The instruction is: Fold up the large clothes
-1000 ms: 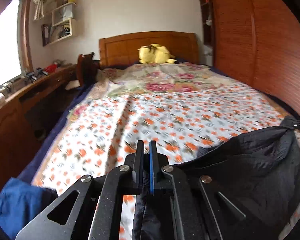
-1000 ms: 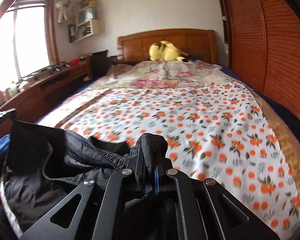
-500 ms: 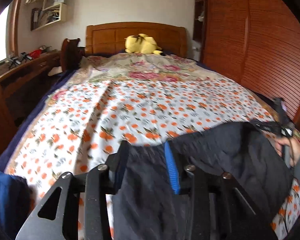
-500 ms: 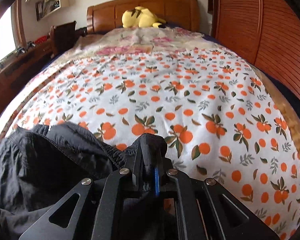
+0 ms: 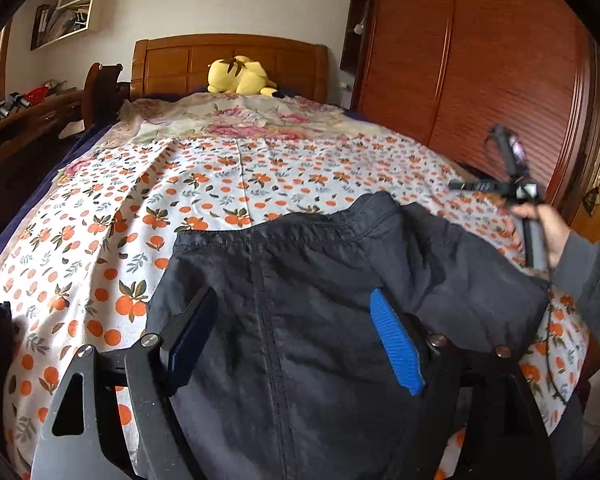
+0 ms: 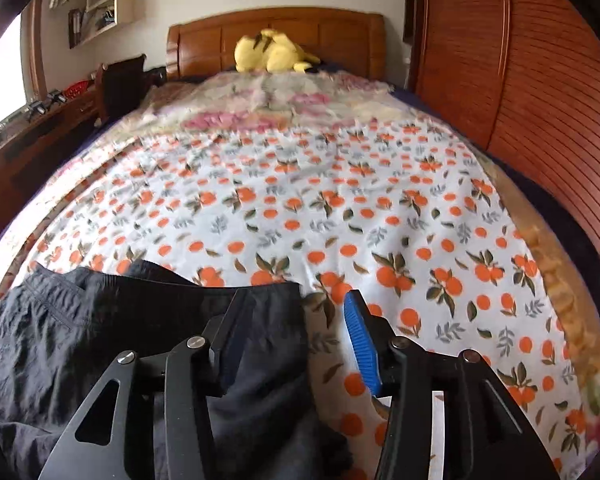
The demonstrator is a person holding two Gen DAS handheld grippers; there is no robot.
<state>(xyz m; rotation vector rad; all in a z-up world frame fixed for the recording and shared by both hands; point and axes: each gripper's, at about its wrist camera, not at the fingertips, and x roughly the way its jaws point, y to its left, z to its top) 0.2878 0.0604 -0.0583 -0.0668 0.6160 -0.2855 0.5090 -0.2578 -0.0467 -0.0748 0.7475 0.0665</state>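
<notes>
Now both jaws are being opened, so the dark garment [image 5: 320,300] is released flat near the bed's [image 6: 340,208] foot edge by the left gripper [image 5: 296,340] and right gripper [image 6: 296,340].

A dark, crinkled garment [image 5: 300,300], possibly a jacket, lies spread at the near end of the orange-print bed [image 5: 220,184], seam running lengthwise.

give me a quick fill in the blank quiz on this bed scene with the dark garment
1. The dark garment lies on a bedspread printed with ______.
2. The soft toy by the headboard is coloured ______.
3. The left gripper has a ______ pad on one finger.
4. The garment lies under the left gripper and the right gripper, gripped by ______ of them.

Missing words: oranges; yellow; blue; neither
</notes>
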